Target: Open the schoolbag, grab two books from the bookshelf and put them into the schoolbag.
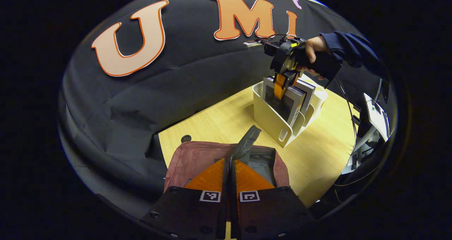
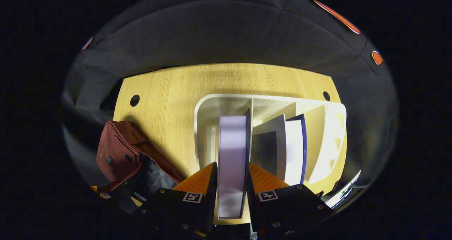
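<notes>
Gripping a book (image 2: 231, 155) in the bookshelf (image 2: 204, 127), the right gripper (image 2: 231, 178) should lift straight up. The left gripper (image 1: 229, 169) pinches the schoolbag (image 1: 197, 158) strap, fingers nearly together, holding it open.

Black cloth wall (image 1: 148, 102), creased and sagging, wraps the booth from 9 to 3 o'clock. Light wood-grain table (image 2: 169, 91) in the middle, round cable holes (image 2: 135, 100) near its back corners at 10 and 2 o'clock. White stand with cables (image 1: 370, 127) at 3 o'clock. Lighting dim, warm on the tabletop.
</notes>
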`<move>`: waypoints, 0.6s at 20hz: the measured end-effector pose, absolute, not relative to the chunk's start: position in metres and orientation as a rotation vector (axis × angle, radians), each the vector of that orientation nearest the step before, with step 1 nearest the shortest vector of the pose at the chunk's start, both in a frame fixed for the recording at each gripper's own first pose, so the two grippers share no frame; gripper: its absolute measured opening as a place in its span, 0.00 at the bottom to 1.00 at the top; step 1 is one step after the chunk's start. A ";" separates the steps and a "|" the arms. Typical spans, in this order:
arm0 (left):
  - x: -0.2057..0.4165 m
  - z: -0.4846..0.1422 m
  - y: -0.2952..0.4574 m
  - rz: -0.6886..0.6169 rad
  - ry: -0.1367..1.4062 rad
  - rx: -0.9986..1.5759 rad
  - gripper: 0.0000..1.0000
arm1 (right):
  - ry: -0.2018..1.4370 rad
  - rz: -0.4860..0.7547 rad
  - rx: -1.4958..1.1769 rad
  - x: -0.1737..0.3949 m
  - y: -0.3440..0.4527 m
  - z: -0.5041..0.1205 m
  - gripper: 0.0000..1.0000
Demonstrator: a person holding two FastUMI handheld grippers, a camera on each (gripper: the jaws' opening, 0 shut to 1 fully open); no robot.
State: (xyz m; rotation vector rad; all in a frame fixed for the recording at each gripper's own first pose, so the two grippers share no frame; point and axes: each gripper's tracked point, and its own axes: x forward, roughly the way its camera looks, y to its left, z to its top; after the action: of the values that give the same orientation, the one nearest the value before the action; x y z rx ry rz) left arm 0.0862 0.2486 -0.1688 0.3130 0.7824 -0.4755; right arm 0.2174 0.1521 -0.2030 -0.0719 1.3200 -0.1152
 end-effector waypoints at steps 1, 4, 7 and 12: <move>0.085 -0.167 0.248 -0.475 0.783 0.311 0.05 | 1.329 -0.124 -0.064 0.217 0.153 -0.203 0.40; 0.084 -0.166 0.248 -0.481 0.785 0.303 0.06 | 1.335 -0.144 -0.040 0.213 0.152 -0.198 0.34; 0.082 -0.166 0.247 -0.487 0.787 0.299 0.06 | 1.304 -0.128 0.021 0.210 0.154 -0.177 0.40; 0.082 -0.165 0.247 -0.495 0.789 0.299 0.06 | 1.239 -0.107 0.073 0.190 0.144 -0.132 0.29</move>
State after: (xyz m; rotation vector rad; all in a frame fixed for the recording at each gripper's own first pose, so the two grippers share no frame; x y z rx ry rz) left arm 0.0820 0.2471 -0.1653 0.2994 0.7892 -0.4946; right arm 0.1903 0.1443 -0.1316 0.0730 1.2395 -0.1066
